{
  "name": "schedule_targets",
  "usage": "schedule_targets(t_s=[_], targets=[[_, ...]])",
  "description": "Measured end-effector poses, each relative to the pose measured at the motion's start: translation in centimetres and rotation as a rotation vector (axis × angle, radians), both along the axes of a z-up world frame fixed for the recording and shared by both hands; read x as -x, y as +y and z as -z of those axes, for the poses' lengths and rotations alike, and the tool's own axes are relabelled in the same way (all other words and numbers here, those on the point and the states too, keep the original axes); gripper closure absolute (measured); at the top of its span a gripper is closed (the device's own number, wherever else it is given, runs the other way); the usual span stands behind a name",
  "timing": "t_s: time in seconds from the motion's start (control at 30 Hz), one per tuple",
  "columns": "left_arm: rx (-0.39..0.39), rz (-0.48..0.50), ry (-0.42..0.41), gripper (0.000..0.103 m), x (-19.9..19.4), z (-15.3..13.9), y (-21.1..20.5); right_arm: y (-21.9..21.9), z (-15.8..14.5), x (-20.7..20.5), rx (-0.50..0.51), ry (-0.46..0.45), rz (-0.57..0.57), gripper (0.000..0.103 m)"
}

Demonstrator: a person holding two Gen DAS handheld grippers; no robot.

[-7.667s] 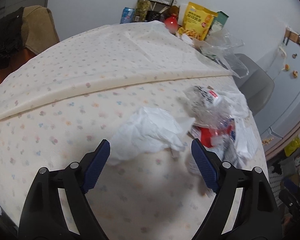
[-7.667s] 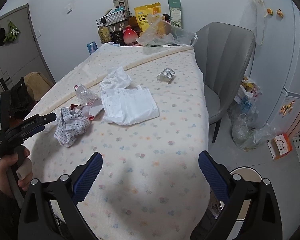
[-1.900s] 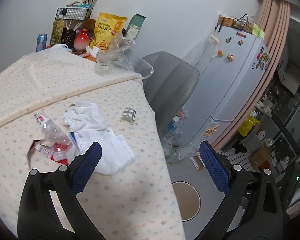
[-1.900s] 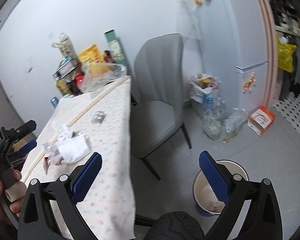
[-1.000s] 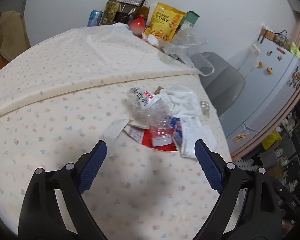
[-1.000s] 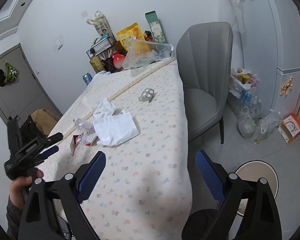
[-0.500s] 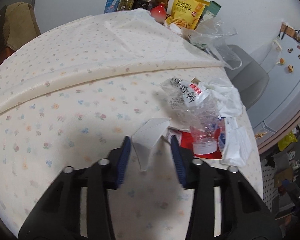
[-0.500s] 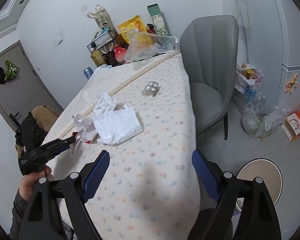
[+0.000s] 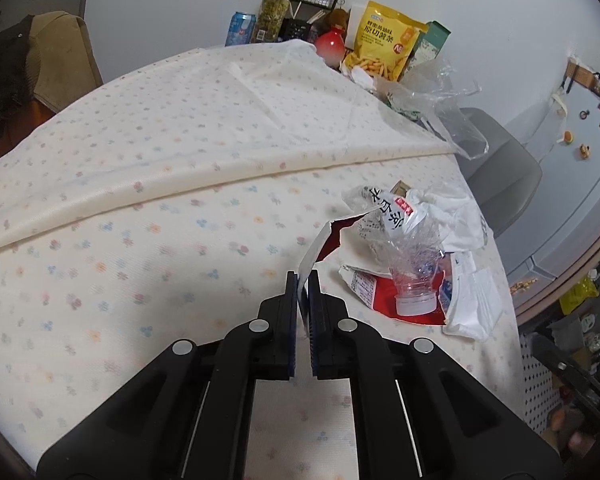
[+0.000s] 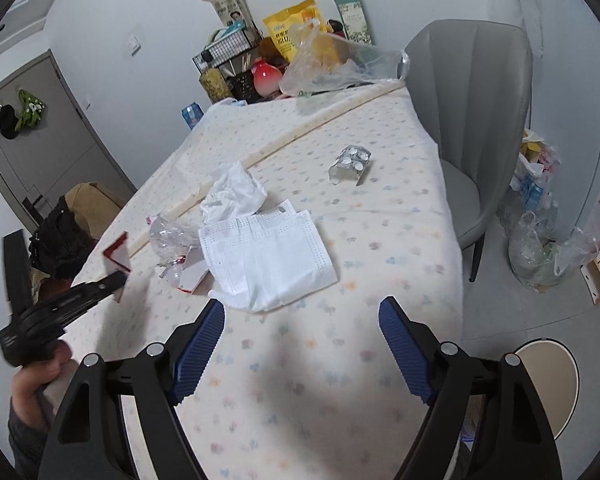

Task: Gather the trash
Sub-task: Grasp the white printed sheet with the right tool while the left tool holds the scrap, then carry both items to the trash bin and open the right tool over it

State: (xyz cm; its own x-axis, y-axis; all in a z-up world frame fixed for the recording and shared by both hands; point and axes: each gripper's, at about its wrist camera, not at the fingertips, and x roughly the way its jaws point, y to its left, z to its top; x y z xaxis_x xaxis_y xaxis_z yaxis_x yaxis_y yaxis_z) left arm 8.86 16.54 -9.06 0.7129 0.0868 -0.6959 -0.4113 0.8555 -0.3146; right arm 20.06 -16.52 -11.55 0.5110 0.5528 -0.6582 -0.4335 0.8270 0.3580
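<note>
Our left gripper [image 9: 303,280] has its jaws pressed nearly together on a torn scrap of red-and-white carton [image 9: 320,246], pinching its thin white edge so the piece stands up from the cloth-covered surface [image 9: 140,208]. From the right wrist view the same scrap [image 10: 116,258] sticks up at the tip of the left tool, at the near end of the trash pile. The jaws have just been closing, with that scrap between them.

The scrap is light and fairly stiff card, so we judge a pinch on the edge is enough to carry it, though a thin edge could slip out if we swing it fast. A larger piece of the carton [image 9: 364,286] lies flat beside it under a crushed clear plastic bottle [image 9: 410,256] that rests on its side with its cap toward us. The bottle is light, springy and slick; we would take it across the crumpled body, not the cap.

Our right gripper [image 10: 302,338] has its jaws spread wide with nothing between them, though they have just been closing a little. It hangs over the near edge of the white paper bag [image 10: 268,258], which lies flat, soft and limp. We would catch a raised fold or corner. A crumpled tissue [image 10: 234,194] touches its far side, and a foil blister pack [image 10: 350,162] sits well apart.
</note>
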Motion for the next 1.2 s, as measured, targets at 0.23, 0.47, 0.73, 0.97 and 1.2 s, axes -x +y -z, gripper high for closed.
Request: schedule_targets(t_s=[0.23,0.47,0.73,0.97,1.2], targets=[[0.010,-0.012,-0.003,0.097,0.9,-0.1,0.0,3.5,0.6,-1.7,0.057,-0.014,-0.039,0.029],[0.013,0.010,-0.011,0.097,0.9,-0.2,-0.7,6.2,2.6,-2.3,0.206,-0.027,-0.077,0.041],[0.014,0.050,-0.024,0.097,0.8,-0.7,-2.3,5.5,1.5,-1.1,0.222,-0.056,-0.102,0.094],[0.005,0.092,-0.058,0.097,0.6,-2.1,-4.1,2.8,-1.4,1.0,0.131,-0.085,-0.091,0.095],[-0.001,0.165,-0.082,0.097,-0.7,-3.1,-7.2,-1.3,-3.1,2.5,0.055,-0.089,-0.034,0.094]])
